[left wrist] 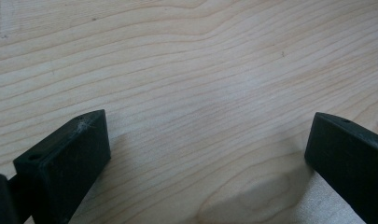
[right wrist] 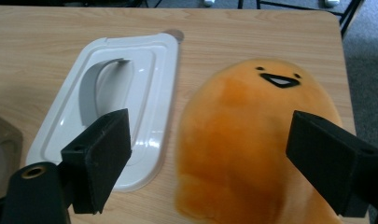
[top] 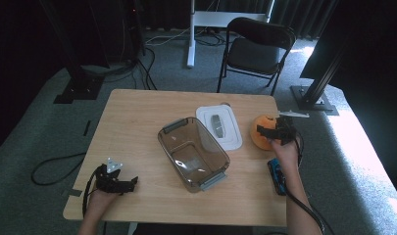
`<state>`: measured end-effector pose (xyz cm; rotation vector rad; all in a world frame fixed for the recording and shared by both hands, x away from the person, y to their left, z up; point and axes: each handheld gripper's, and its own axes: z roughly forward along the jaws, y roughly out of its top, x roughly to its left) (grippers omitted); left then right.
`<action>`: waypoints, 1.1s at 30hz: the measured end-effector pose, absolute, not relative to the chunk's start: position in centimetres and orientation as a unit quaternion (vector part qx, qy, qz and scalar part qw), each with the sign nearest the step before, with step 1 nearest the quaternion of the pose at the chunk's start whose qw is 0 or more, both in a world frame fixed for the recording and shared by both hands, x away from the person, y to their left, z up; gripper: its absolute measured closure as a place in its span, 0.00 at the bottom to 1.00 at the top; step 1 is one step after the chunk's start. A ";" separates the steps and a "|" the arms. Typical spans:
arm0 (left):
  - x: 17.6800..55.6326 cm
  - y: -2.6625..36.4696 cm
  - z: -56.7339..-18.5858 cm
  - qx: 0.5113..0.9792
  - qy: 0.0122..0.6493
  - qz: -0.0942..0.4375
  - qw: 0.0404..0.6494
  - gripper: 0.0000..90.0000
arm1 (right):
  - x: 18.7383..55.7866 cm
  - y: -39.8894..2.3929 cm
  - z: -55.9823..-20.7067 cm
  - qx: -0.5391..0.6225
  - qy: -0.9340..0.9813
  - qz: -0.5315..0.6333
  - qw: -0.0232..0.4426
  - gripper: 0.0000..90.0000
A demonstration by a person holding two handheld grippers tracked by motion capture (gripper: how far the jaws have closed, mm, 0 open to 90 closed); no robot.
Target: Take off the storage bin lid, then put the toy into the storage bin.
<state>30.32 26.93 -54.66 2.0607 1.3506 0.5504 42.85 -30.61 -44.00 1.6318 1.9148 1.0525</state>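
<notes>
An orange plush toy point(top: 261, 135) with a small black face lies near the table's right edge; in the right gripper view the orange plush toy point(right wrist: 252, 140) sits between the jaws. My right gripper point(top: 270, 132) point(right wrist: 207, 154) is open just above it, one jaw over the white lid point(right wrist: 126, 107). The white lid point(top: 220, 128) lies flat beside a clear brown tub point(top: 193, 153) at the table's middle. My left gripper point(top: 130, 182) point(left wrist: 207, 144) is open at the front left, low over bare wood.
A blue object point(top: 277, 177) lies by the right forearm near the front right edge. The wooden table point(top: 137, 117) has bare room on its left half. A black folding chair point(top: 255, 49) and frame posts stand beyond the far edge.
</notes>
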 end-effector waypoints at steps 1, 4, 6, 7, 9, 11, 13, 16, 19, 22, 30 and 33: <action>30.3 26.9 -54.7 0.778 0.510 0.208 0.303 0.01 | 43.0 -31.0 -44.1 0.592 0.683 0.376 0.206 0.15; 30.3 26.9 -54.7 0.778 0.510 0.208 0.303 0.01 | 43.2 -31.3 -44.2 0.597 0.680 0.374 0.205 0.15; 30.3 26.9 -54.7 0.778 0.510 0.208 0.304 0.01 | 43.4 -31.7 -44.3 0.601 0.677 0.370 0.208 0.15; 30.3 26.9 -54.7 0.778 0.510 0.208 0.304 0.01 | 43.5 -31.8 -44.4 0.601 0.678 0.369 0.207 0.15; 30.3 26.9 -54.7 0.778 0.510 0.208 0.304 0.01 | 43.9 -32.3 -44.6 0.609 0.673 0.365 0.207 0.15; 30.3 26.9 -54.7 0.778 0.510 0.208 0.304 0.01 | 44.1 -32.5 -44.8 0.613 0.673 0.358 0.207 0.15; 30.3 26.9 -54.7 0.778 0.510 0.208 0.303 0.01 | 44.2 -32.7 -45.0 0.614 0.672 0.359 0.206 0.15; 30.3 26.9 -54.7 0.778 0.510 0.208 0.303 0.01 | 44.6 -32.9 -45.3 0.620 0.670 0.354 0.205 0.15; 30.3 26.9 -54.7 0.778 0.510 0.208 0.304 0.01 | 45.0 -33.1 -45.6 0.625 0.670 0.347 0.202 0.15; 30.3 26.9 -54.7 0.778 0.510 0.208 0.304 0.01 | 45.2 -33.1 -46.1 0.630 0.670 0.340 0.197 0.15; 30.3 26.9 -54.7 0.778 0.510 0.208 0.303 0.01 | 45.6 -33.3 -47.1 0.637 0.668 0.337 0.184 0.15; 30.3 26.9 -54.7 0.778 0.510 0.207 0.303 0.01 | 45.7 -33.2 -47.4 0.637 0.669 0.339 0.179 0.16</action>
